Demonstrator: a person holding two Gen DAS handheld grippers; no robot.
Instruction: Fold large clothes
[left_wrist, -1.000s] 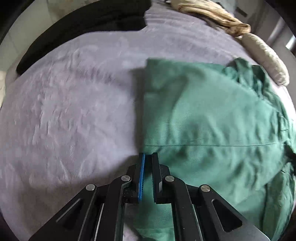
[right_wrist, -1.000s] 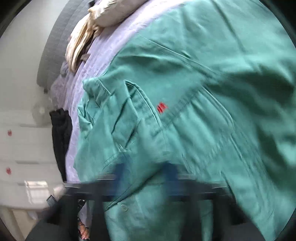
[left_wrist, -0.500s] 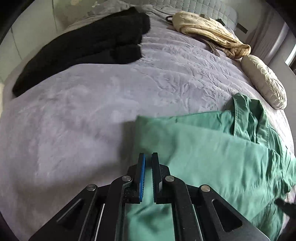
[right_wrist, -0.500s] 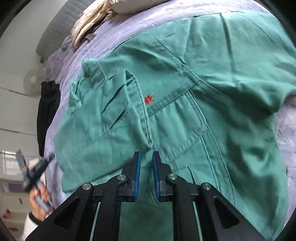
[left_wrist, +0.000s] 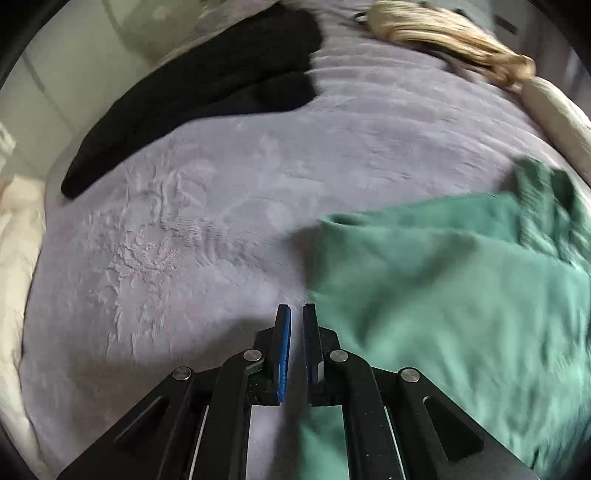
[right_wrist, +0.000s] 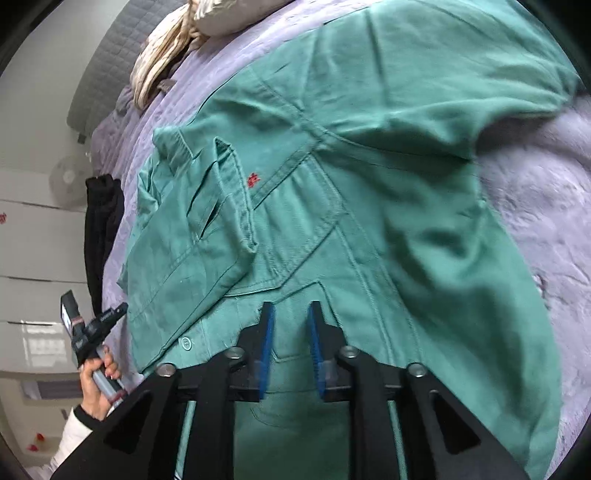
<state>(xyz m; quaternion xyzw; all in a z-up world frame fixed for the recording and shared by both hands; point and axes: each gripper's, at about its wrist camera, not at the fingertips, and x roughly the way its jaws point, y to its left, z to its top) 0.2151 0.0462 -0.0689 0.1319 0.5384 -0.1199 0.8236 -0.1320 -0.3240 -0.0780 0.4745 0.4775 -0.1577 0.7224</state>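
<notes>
Opening over the green shirt (right_wrist: 369, 177), right jaws hold nothing; left jaws, closed, face lilac bedspread (left_wrist: 207, 206).

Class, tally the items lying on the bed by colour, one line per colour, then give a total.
Green: 1, the shirt
Black: 1, the garment
Beige: 2, the bundled cloth and the pillow
Total: 4

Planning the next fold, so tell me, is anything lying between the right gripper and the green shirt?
Nothing visible does. The right gripper hangs directly over the green cotton shirt, its jaws opening with nothing between them, only shirt fabric below on the lilac bedspread.
</notes>
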